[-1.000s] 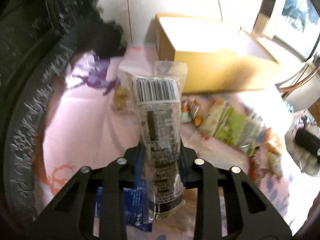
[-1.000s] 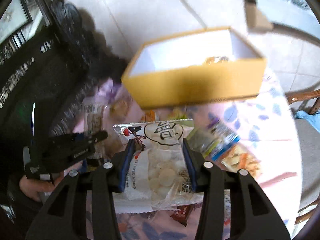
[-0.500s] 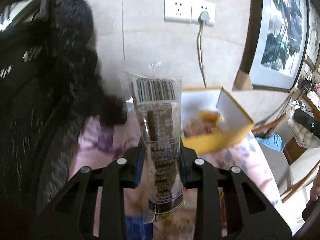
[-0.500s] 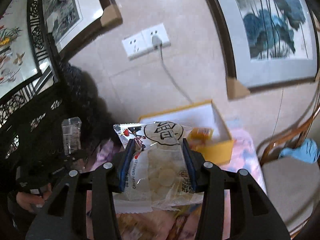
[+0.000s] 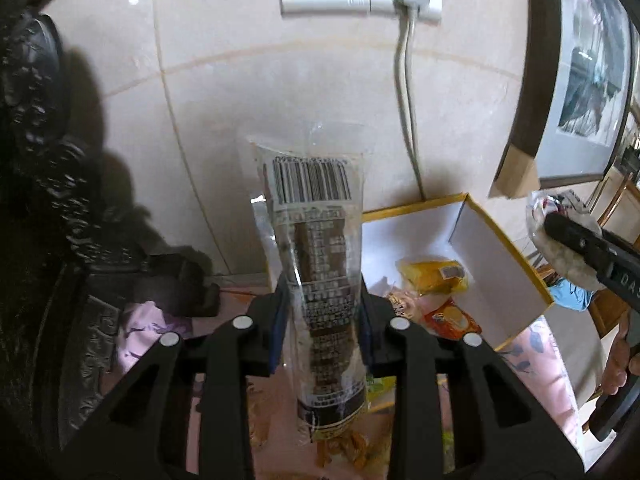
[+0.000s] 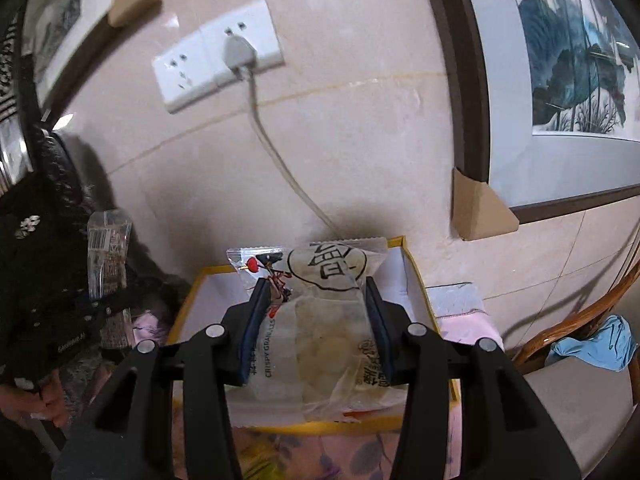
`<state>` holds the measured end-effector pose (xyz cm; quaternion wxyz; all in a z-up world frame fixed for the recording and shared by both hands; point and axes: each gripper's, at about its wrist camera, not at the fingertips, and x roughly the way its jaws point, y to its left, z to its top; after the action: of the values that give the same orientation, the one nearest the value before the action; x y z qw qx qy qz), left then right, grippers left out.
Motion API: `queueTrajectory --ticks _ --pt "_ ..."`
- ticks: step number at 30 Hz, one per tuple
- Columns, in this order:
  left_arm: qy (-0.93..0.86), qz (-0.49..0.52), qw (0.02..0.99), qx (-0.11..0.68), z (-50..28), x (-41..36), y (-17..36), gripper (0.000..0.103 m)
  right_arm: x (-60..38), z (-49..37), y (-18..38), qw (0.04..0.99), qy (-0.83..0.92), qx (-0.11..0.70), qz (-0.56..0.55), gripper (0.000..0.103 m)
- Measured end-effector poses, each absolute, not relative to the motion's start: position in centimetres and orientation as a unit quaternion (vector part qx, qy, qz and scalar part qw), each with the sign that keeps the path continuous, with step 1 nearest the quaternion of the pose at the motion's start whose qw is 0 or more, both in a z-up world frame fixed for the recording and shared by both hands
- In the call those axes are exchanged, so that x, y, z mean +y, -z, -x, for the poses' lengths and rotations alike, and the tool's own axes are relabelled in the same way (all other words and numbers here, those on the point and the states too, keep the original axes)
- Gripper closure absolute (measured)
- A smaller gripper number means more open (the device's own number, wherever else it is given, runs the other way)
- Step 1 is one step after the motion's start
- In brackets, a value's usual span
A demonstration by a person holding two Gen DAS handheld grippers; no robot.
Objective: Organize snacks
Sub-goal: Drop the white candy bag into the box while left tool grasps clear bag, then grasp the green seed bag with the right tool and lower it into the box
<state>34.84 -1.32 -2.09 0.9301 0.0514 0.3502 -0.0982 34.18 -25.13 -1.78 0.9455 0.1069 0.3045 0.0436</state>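
Right wrist: "CRISPY GRANULES" packet [image 6: 320,332]

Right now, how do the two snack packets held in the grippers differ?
The barcode packet in the left gripper is narrow, tall and dark inside; the crispy granules packet in the right gripper is wide with pale round pieces. Both are clear plastic, between opening jaws, near the yellow box.
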Motion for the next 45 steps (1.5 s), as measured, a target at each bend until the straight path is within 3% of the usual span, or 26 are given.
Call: queueTrajectory --ticks 1,2,3,8,13,18,30,33,34,35,36,45 --pt "0.085 -0.045 0.933 0.348 -35.2 -1.4 2.4 0.024 -25.1 -34.7 2.1 0.944 -0.038 0.312 -0.100 0.021" --pt "0.055 -0.032 0.944 0.324 -34.9 -1.0 2.4 0.002 -25.0 -35.2 2.6 0.944 -0.015 0.318 -0.086 0.004" --pt "0.040 -0.022 0.953 0.301 -34.4 -0.4 2.3 0.002 -25.1 -35.2 3.0 0.944 0.009 0.320 -0.077 0.001" --pt "0.015 -0.053 0.949 0.311 -31.2 2.7 3.2 0.002 -25.7 -31.2 4.1 0.929 -0.019 0.356 -0.094 0.001" --pt "-0.011 -0.113 0.926 0.361 -24.6 5.7 7.8 0.002 -20.7 -25.6 8.3 0.908 -0.123 0.400 0.025 0.001" --pt "0.070 -0.166 0.888 0.423 -20.2 6.3 13.8 0.002 -16.4 -23.8 14.7 0.867 -0.181 0.453 0.099 0.001" --pt "0.106 -0.212 0.829 0.507 -21.7 5.8 21.9 0.002 -12.0 -25.0 20.8 0.832 -0.241 0.452 0.212 0.001" --pt "0.132 -0.079 0.837 0.525 -21.6 7.7 22.2 0.021 -11.4 -24.3 21.1 0.836 -0.223 0.443 0.236 0.005" --pt "0.115 -0.058 0.844 0.521 -21.6 8.2 22.0 0.033 -11.1 -24.0 20.8 0.831 -0.226 0.455 0.227 0.020" --pt "0.105 -0.066 0.845 0.521 -21.5 8.3 21.9 0.037 -10.9 -23.8 20.7 0.828 -0.223 0.464 0.222 0.030" --pt "0.107 -0.066 0.843 0.524 -21.4 8.3 21.6 0.050 -10.5 -23.4 20.5 0.828 -0.208 0.467 0.230 0.034" --pt "0.100 -0.027 0.833 0.543 -20.9 9.0 20.1 0.052 -13.4 -21.1 18.4 0.838 -0.113 0.525 0.090 0.040"
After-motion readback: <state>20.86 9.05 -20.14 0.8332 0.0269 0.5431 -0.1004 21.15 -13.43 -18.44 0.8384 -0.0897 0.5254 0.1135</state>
